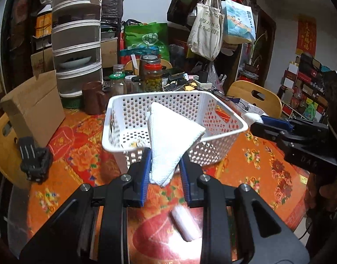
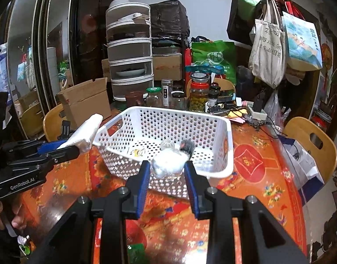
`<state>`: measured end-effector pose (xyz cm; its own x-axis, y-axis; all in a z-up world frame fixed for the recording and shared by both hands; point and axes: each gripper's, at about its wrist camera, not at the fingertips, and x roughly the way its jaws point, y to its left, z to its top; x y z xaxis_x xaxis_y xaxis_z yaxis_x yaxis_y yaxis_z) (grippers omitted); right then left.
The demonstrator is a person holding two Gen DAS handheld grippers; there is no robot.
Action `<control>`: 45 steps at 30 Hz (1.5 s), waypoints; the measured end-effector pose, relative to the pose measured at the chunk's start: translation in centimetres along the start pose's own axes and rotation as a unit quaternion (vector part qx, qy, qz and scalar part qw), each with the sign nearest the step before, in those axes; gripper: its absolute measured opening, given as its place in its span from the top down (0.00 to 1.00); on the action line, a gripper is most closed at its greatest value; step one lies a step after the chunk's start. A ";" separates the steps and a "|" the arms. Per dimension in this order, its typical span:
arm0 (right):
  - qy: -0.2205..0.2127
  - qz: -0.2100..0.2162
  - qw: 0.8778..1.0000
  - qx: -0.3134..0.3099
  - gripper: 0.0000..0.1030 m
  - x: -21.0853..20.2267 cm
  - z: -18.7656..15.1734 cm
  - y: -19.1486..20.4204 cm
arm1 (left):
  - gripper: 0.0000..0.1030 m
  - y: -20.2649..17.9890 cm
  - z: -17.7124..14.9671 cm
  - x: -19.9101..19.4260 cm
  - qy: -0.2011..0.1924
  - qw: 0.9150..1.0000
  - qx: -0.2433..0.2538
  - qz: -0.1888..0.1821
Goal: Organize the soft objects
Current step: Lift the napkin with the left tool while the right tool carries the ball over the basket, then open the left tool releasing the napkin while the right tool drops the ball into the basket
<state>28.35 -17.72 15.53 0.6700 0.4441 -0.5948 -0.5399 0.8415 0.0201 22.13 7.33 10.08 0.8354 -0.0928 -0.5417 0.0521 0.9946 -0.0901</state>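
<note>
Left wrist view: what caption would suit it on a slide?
Left fingers pinch a white folded cloth before a white perforated basket on a floral tablecloth.

Open-topped basket (image 2: 229,136), mostly bare inside; jars (image 2: 198,98) and cardboard box (image 2: 89,103) crowded behind.

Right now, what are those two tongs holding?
Left tongs: closed on a folded white cloth.
Right tongs: closed on a white bundle, above the basket.

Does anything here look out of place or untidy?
One white roll lies alone on the tablecloth, outside the white basket, while the left gripper and right gripper each hold a white soft bundle by the basket. The basket also sits at a skewed angle.
</note>
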 end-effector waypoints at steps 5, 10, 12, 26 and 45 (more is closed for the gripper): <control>0.015 -0.005 1.000 0.008 0.70 2.3 2.1 -0.7 | 0.78 0.1 3.4 2.0 0.016 1.000 -0.005 -0.002; 0.039 -0.012 0.999 0.017 0.70 5.2 3.6 -1.6 | 0.78 -0.2 6.0 4.5 0.032 0.999 0.000 0.007; 0.049 -0.015 0.999 0.019 0.70 6.3 4.0 -1.9 | 0.78 -0.3 6.7 5.9 0.043 0.999 0.002 0.008; 0.119 -0.024 0.991 0.048 0.70 14.3 5.1 -4.5 | 0.78 1.7 8.4 17.7 0.148 0.988 -0.030 0.042; 0.130 -0.039 0.990 0.047 0.22 17.0 4.6 -5.2 | 0.25 3.2 6.7 22.3 0.163 0.984 -0.052 0.052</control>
<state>44.91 -13.15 8.98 0.5472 0.2925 -0.7843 -0.4343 0.9002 0.0327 44.57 8.80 3.32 0.6121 -0.0175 -0.7906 -0.0949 0.9909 -0.0955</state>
